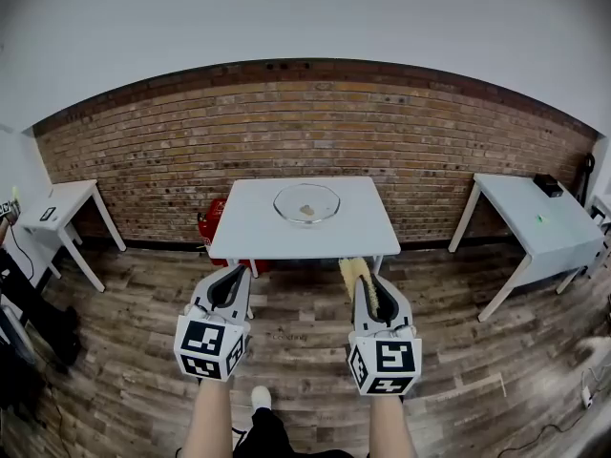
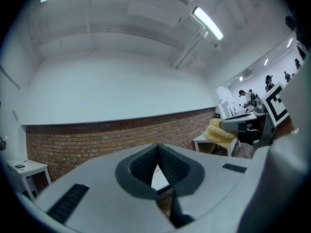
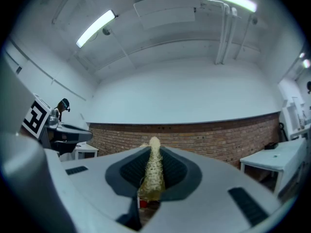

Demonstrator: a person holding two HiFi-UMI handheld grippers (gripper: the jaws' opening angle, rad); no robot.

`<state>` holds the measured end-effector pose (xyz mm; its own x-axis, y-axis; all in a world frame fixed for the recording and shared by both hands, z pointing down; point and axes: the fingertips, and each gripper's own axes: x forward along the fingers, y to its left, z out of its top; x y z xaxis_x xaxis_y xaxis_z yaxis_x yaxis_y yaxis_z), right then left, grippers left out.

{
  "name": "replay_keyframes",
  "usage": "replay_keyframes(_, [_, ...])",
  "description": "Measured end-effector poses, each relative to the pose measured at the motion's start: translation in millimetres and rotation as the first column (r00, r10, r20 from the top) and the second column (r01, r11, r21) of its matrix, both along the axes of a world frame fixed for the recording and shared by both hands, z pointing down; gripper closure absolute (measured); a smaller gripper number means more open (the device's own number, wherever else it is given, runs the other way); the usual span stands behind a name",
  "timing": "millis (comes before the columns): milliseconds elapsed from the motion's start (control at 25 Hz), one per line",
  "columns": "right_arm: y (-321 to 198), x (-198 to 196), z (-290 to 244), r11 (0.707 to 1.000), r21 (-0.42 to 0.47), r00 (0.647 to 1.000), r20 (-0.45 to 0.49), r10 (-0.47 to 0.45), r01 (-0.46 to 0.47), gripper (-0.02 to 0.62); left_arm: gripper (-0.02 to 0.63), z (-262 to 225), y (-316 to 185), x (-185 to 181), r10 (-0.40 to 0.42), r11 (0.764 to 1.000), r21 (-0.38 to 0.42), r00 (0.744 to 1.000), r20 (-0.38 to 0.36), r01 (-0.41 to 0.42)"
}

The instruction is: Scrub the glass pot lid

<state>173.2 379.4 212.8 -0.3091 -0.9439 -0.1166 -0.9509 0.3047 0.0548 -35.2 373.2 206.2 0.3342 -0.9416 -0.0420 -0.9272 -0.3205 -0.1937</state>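
On the white table (image 1: pixel 239 235), the glass pot lid (image 1: pixel 306 203) lies centred near the far edge, its detail too small to read. My left gripper (image 1: pixel 236 275) is closed and empty. My right gripper (image 1: pixel 368 286) pinches a yellow sponge (image 1: pixel 354 273), partly hidden between the pads.

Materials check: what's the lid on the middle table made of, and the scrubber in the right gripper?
The lid looks like clear glass with a glossy finish: the white table shows through it and its rim catches light. The scrubber, pinched in the right gripper, is pale yellow, coarse and matte with an open fibrous texture. It is probably loofah or a mesh sponge; I can't tell which.
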Motion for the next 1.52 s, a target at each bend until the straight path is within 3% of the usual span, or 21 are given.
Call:
replay_keyframes(440, [-38.9,-6.2,-0.5,1.000,0.026,1.000,-0.024,0.014,-0.013,0.537,0.595,2.3,-44.9,-4.8,0.028,0.999,0.023,1.000,-0.002,-0.028])
replay_keyframes(840, [-133.6,-36.1,-5.1,0.998,0.058,0.999,-0.035,0.028,-0.026,0.537,0.595,-1.0,-143.0,-31.6,0.048,0.997,0.056,0.999,-0.011,-0.048])
replay_keyframes(1520, [-300.3,-73.9,27.4,0.999,-0.019,0.999,-0.041,0.036,-0.036,0.537,0.595,41.4,-318.3,-62.3,0.073,0.996,-0.044,0.997,-0.030,-0.074])
